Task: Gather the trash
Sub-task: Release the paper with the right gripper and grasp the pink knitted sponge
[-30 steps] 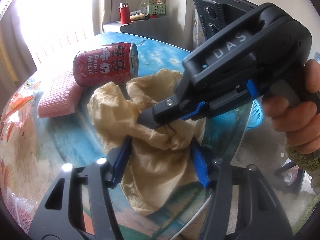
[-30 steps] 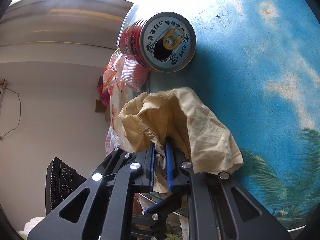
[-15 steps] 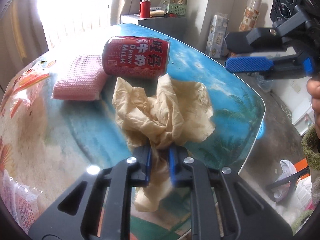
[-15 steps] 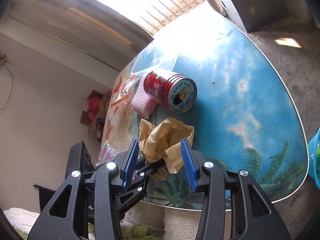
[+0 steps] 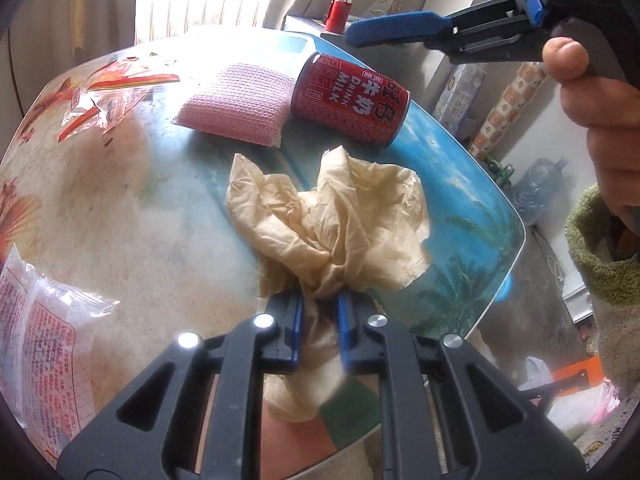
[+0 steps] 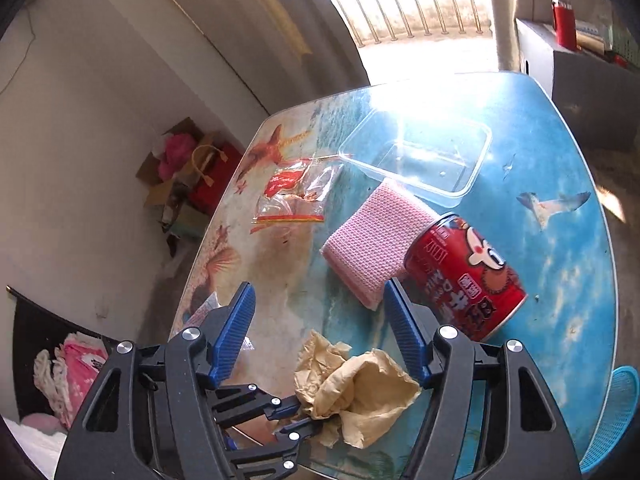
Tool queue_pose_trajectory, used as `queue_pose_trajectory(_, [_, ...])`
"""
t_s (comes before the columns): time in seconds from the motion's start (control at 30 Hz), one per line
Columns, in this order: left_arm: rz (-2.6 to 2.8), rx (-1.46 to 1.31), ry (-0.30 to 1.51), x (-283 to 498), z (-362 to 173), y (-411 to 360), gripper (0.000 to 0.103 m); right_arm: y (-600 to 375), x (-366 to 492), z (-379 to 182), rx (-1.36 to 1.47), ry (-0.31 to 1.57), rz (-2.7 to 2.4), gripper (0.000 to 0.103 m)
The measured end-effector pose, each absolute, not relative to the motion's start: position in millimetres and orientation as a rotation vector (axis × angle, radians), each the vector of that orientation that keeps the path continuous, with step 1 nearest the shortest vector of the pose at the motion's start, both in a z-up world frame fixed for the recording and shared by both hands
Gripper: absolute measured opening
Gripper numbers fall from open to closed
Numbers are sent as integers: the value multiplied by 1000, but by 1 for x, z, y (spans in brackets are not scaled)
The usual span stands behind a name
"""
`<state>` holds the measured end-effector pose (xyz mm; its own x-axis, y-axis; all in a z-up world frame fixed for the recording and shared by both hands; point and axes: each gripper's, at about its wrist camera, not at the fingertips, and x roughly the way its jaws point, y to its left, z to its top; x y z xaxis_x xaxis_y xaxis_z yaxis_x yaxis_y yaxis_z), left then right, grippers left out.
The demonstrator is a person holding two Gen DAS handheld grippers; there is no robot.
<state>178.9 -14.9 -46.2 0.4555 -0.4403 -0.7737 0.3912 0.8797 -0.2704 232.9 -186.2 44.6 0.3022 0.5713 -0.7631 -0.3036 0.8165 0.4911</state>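
My left gripper is shut on a crumpled beige paper that rests at the near edge of the table. Behind the paper a red milk can lies on its side against a pink knitted pad. My right gripper hovers above the paper; its jaws are opening and nothing is between them. The can lies just right of its right finger. From the left wrist view, one blue finger of the right gripper shows at the top, held by a hand.
A clear plastic tub stands behind the pink pad. A clear wrapper with red print lies to the left, and a white-and-red packet sits at the near left. A blue basket stands on the floor off the table's right edge.
My right gripper let go of the paper, opened, and rose away from it. My left gripper closed on the paper and has kept hold of it.
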Motion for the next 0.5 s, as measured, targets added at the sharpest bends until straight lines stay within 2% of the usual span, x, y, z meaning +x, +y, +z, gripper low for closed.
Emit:
queue_pose_trajectory(0.23, [-549, -79, 969, 176, -50, -1, 12, -186, 241, 4, 285, 1170, 407, 65])
queue_pose_trajectory(0.5, [-574, -117, 962, 179, -53, 5, 12, -194, 257, -4, 375, 1167, 321, 65])
